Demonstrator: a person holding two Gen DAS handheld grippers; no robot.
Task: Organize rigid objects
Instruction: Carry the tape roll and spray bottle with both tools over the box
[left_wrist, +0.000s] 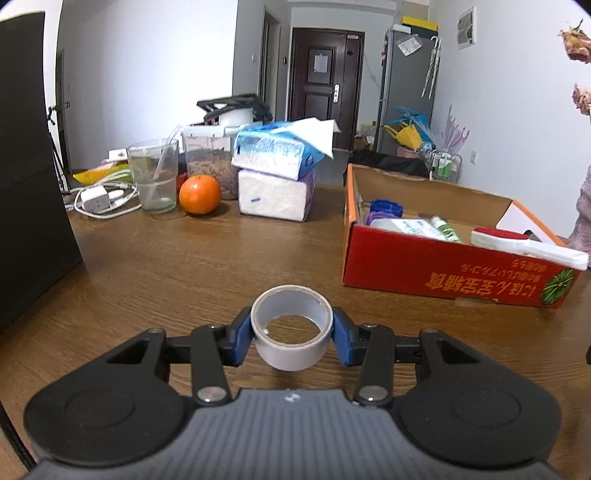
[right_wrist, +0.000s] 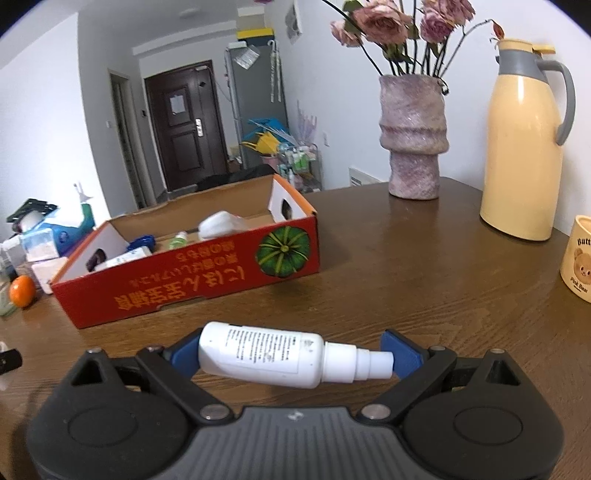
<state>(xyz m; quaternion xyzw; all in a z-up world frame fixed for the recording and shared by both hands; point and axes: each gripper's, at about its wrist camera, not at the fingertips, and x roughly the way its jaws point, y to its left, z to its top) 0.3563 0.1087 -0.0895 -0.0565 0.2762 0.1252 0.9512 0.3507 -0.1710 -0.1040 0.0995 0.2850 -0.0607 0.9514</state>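
Wood table (left_wrist: 147, 266): your left gripper (left_wrist: 291, 334) jaws clamp tape (left_wrist: 291, 343), right gripper (right_wrist: 291, 354) jaws pinch bottle (right_wrist: 266, 354) end-to-end, both seemingly bound for box (left_wrist: 424, 266).

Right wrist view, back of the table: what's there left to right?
orange → red cardboard box → purple vase → yellow thermos jug → bear mug.

Glossy wood-grain table (left_wrist: 155, 266), printed cardboard box (left_wrist: 436, 269), smooth plastic bottle (right_wrist: 266, 354), glossy tape roll (left_wrist: 291, 328)
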